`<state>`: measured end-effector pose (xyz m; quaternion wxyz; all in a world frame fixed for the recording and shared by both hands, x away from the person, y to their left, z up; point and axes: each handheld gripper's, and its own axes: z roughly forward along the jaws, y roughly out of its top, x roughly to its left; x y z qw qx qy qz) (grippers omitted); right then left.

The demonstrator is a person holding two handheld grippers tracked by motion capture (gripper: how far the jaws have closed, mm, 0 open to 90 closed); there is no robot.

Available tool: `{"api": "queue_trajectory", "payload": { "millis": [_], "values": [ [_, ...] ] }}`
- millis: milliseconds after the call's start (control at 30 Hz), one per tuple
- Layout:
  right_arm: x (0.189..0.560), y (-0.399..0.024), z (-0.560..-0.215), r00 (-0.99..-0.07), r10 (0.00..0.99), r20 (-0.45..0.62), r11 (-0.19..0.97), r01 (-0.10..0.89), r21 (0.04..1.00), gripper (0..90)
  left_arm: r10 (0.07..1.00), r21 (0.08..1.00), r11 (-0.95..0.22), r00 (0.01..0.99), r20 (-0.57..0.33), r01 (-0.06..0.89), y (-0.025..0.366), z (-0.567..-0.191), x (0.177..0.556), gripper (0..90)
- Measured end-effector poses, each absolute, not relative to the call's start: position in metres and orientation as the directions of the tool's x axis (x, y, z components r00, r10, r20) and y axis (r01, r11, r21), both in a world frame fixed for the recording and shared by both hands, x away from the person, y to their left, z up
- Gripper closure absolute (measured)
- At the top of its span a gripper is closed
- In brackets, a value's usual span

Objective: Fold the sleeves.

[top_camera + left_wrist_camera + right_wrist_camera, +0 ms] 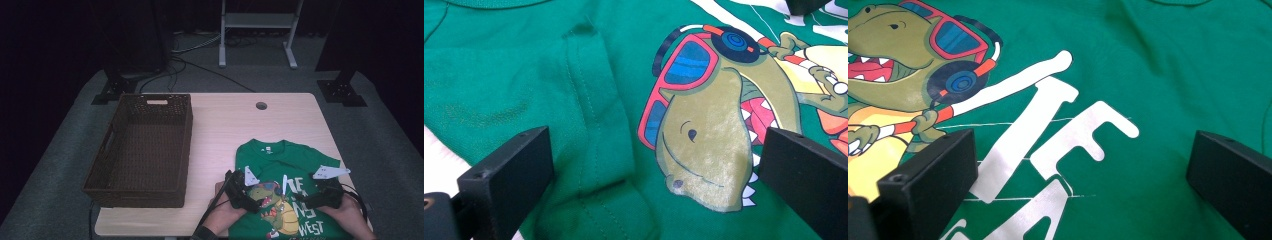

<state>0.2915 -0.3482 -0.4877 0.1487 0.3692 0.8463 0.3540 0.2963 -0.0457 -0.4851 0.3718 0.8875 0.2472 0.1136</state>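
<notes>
Evidently, from the high view, you had the green T-shirt (292, 165) spread flat on the near right part of the bench (225, 130), collar away from you and hem toward you, so its long axis ran from the near edge straight back. That left the wicker basket (140, 150) standing well apart on the left. You held the left claw (250, 199) and the right claw (306, 200) low over the chest print, probably so each could take one side of the cloth for a fold.

From the left gripper view, your left claw's jaws stood wide apart, clamped on nothing, straddling the dinosaur's head (704, 145) and a sleeve fold (589, 125) turned inward; whether the tips touched fabric was hard to tell.

From the right gripper view, your right claw's jaws were equally spread over the white lettering (1048, 145), empty.
</notes>
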Motion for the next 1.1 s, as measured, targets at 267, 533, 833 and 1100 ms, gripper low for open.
{"api": "queue_trajectory", "payload": {
  "millis": [267,533,833,1100],
  "values": [
    [0.298,-0.331,-0.488,-0.693,0.721,0.009,0.484,0.513,0.709,0.0,0.531,0.717,-0.597,0.847,0.017,0.36,-0.028,-0.485,0.3,0.5],
    [0.301,-0.31,-0.487,-0.698,0.716,0.008,0.487,0.508,0.711,0.0,0.535,0.715,-0.597,0.844,0.019,0.362,-0.006,-0.485,0.301,0.5],
    [0.3,-0.301,-0.487,-0.682,0.731,0.01,0.477,0.521,0.708,0.0,0.531,0.715,-0.6,0.847,0.02,0.36,-0.001,-0.485,0.302,0.3],
    [0.302,-0.302,-0.485,-0.693,0.72,0.01,0.495,0.525,0.693,0.0,0.53,0.714,-0.601,0.848,0.019,0.36,-0.001,-0.485,0.302,0.0]
  ]
}}
